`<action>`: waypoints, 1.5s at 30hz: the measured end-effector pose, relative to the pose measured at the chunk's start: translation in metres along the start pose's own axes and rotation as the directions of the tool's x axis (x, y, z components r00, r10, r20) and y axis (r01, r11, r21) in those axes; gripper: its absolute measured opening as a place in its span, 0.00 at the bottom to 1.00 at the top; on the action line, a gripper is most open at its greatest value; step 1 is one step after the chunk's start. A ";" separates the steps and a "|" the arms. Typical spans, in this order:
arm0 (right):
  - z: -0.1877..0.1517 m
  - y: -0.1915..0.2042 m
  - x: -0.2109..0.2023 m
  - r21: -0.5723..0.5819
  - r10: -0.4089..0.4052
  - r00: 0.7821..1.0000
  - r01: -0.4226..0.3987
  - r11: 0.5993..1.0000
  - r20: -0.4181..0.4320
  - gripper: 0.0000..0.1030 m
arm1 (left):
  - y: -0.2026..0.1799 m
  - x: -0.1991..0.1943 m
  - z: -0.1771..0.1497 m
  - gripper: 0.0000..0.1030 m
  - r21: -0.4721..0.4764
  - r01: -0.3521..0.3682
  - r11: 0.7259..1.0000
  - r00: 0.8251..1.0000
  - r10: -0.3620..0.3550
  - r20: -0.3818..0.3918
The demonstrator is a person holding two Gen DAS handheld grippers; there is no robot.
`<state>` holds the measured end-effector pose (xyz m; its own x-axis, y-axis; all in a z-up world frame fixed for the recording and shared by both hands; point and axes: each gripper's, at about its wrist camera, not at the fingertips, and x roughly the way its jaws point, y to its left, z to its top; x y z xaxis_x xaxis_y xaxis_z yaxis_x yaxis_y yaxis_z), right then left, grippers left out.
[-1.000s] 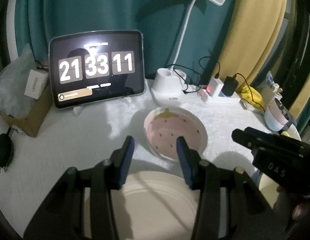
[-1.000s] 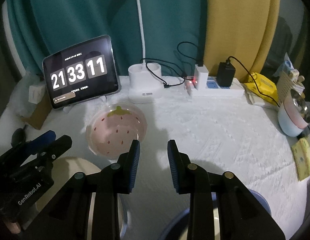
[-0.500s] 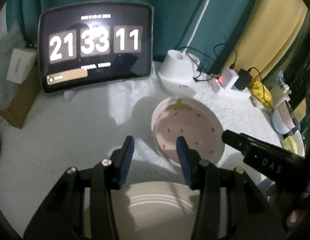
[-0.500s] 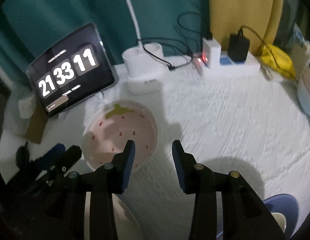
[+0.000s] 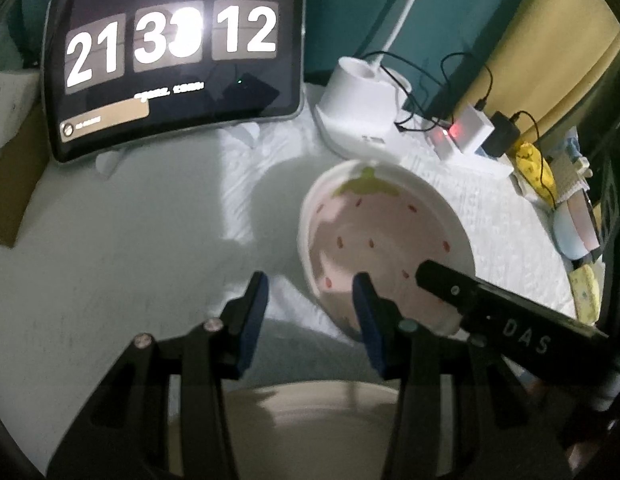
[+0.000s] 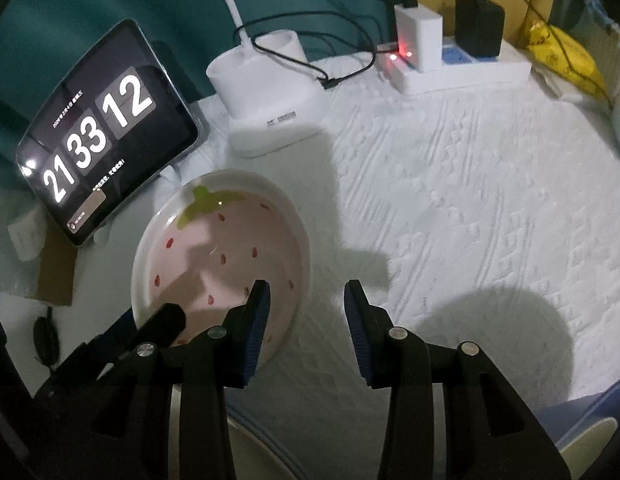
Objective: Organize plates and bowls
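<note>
L gripper jaws apart, nothing btwn. R gripper also spread, empty; its finger crosses L view at 4 o'clock.

The near rim of the pink strawberry-painted plate is hidden behind black gripper fingers. A cream round plate is cut off by the bottom edge. The blue dish runs out at the lower right corner. Small print under the tablet clock is unreadable.
</note>
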<state>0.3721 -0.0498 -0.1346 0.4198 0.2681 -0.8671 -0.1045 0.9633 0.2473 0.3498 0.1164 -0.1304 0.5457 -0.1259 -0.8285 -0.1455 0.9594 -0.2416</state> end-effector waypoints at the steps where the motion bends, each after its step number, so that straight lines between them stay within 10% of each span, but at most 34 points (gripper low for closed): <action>1: 0.000 0.001 0.000 -0.004 -0.004 1.000 0.004 1.000 0.008 0.40 | 0.000 0.001 0.000 0.44 -0.001 0.006 1.000 1.000 -0.006 -0.001; 12: 0.000 0.002 0.011 0.047 0.037 0.999 -0.037 0.998 -0.017 0.18 | -0.005 0.008 -0.002 0.27 0.027 0.038 0.999 0.999 -0.038 0.000; 45: -0.024 0.005 -0.069 -0.053 0.051 0.986 -0.043 0.998 0.161 0.17 | -0.033 -0.063 -0.023 0.23 0.085 0.053 0.995 0.986 -0.066 0.153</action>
<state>0.3206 -0.0634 -0.0837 0.5539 0.3112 -0.7723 -0.1700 0.9503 0.2610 0.3012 0.0866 -0.0818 0.6738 -0.1487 -0.7238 -0.0454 0.9694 -0.2414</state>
